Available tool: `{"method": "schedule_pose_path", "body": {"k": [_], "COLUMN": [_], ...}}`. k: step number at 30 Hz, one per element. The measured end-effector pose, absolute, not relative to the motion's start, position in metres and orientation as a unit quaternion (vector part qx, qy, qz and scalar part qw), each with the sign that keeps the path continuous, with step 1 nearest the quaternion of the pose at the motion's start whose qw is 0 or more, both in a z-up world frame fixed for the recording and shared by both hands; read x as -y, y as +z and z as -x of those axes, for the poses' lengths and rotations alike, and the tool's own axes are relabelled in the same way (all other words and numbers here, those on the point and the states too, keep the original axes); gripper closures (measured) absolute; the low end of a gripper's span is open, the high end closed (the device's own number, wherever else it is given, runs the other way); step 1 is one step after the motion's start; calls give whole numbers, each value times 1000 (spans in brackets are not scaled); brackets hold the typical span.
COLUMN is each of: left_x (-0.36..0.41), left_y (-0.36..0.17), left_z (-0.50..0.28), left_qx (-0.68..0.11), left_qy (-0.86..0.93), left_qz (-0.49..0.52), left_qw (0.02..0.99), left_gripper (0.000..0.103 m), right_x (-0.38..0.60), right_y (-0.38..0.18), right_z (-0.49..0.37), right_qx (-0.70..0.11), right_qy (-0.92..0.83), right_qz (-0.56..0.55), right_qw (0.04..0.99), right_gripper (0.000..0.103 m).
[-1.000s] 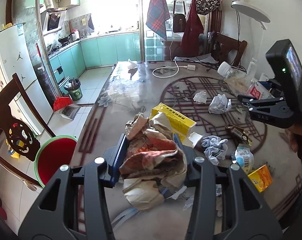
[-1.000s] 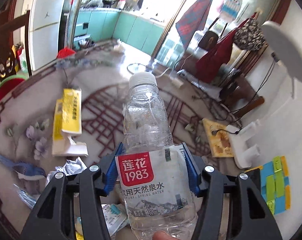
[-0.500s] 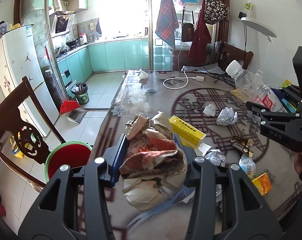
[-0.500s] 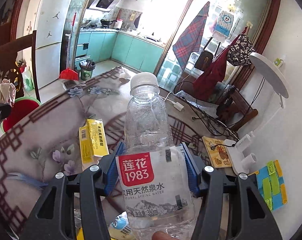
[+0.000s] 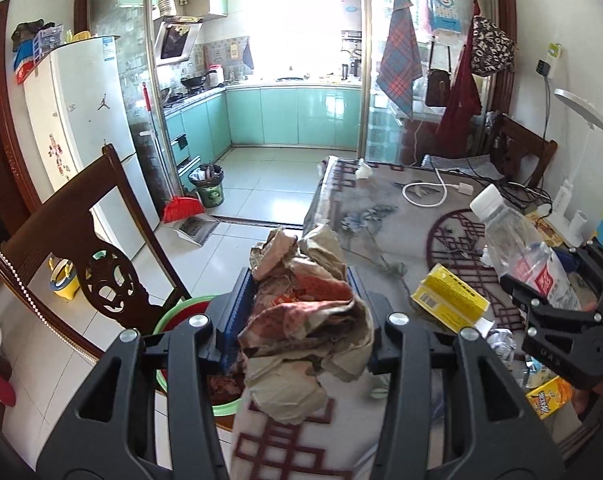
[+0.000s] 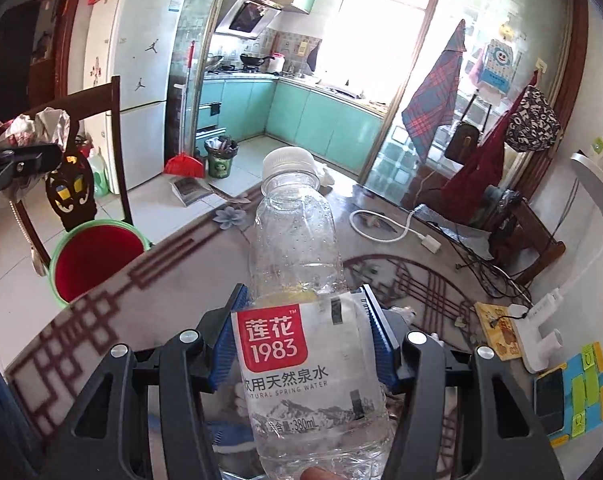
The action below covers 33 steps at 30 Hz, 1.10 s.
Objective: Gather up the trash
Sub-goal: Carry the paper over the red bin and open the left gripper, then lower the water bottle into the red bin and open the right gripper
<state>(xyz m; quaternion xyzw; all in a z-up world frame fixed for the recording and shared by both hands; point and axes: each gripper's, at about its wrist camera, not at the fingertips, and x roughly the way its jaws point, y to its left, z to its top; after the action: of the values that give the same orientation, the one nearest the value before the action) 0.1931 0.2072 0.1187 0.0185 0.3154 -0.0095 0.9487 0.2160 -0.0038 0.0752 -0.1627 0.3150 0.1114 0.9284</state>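
My left gripper (image 5: 301,312) is shut on a crumpled brown and red paper wrapper (image 5: 305,312) and holds it over the table's left edge, just right of the red bin with a green rim (image 5: 173,316). My right gripper (image 6: 305,332) is shut on a clear empty water bottle (image 6: 301,280) with a red label, held above the table. The bottle (image 5: 517,248) and the right gripper (image 5: 557,312) show at the right of the left wrist view. The bin (image 6: 93,256) stands on the floor left of the table in the right wrist view; the wrapper (image 6: 33,124) shows at far left.
A yellow box (image 5: 449,304), crumpled foil (image 5: 501,340) and an orange packet (image 5: 549,396) lie on the patterned table (image 5: 361,200). A dark wooden chair (image 5: 81,248) stands beside the bin. A white cable (image 6: 385,228), a power strip (image 6: 537,344) and a phone (image 6: 549,396) lie on the table's far right.
Both grippers have moved left toward the table's edge and the bin, each still holding its item. The bin now sits close below the left gripper.
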Motion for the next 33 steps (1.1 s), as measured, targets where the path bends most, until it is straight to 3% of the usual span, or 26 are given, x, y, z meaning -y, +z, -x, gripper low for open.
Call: {"method": "schedule_pose_path", "body": {"k": [7,12,22,25,27,33], "left_x": [-281,-323,-361,-365,-370,-398], "left_y": [78,19,-67,-84,-93,-91], "left_z": [-227,-253,-288,-291,-290,-268], "left_qx": [-354,-397,-455,-465,-470,-450], "left_qy": [39,63,60,57,57,88], "left_qz": [-8,0,33,38,47,76], "left_qw": [935,916,888,883,880,886], "left_gripper": [59,59,57,55,45,32], "right_x": [-80,-136,-210,-224,-229,-250], "right_y": [70,59,29,18,12,-4], "right_z": [-230,-243,-277,-284,-290,-304], "right_qx": [-310,-317,-340,-346,-352,-369], "right_qy": [181,221,257,262,265,280], "right_qz": [161,169,171,174,172,158], "right_qw": [919,907,888,884,881,872], "right_gripper": [49,49,49,49,49,49]}}
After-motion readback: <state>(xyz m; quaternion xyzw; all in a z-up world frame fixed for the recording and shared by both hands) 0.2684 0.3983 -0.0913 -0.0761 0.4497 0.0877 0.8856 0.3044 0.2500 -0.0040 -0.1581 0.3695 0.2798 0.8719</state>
